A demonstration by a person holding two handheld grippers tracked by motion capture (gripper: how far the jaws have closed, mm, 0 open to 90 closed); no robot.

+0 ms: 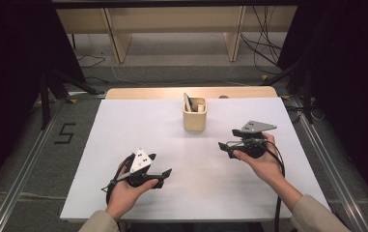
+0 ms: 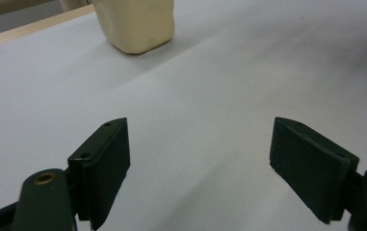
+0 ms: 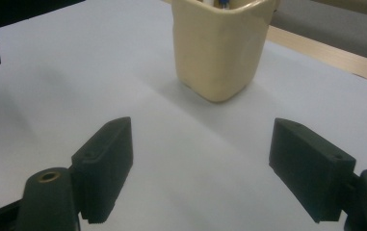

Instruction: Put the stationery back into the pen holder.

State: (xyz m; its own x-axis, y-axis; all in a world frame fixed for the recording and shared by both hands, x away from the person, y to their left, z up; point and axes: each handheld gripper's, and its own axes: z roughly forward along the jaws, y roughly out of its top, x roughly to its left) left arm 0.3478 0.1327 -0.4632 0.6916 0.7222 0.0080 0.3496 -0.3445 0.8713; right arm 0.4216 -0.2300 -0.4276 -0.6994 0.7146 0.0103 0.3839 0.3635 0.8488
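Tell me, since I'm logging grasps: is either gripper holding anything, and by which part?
Nothing is held. The left gripper and right gripper are both open over the white table, short of the cream cup.

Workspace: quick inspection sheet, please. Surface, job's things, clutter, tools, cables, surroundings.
Surface: white table, bare apart from one holder; a wooden edge shows at the far side.
Job's things: cream holder upright near the far middle, with a few items standing in it, too small to identify.
Clutter: nothing seen.
Tools: left tool and right tool each held in a hand above the table, jaws open and empty, both short of the holder.
Cables: one trails from each tool; loose cables lie on the floor beyond.
Surroundings: wooden shelving behind, floor rails at both sides, a "5" marked on the floor.
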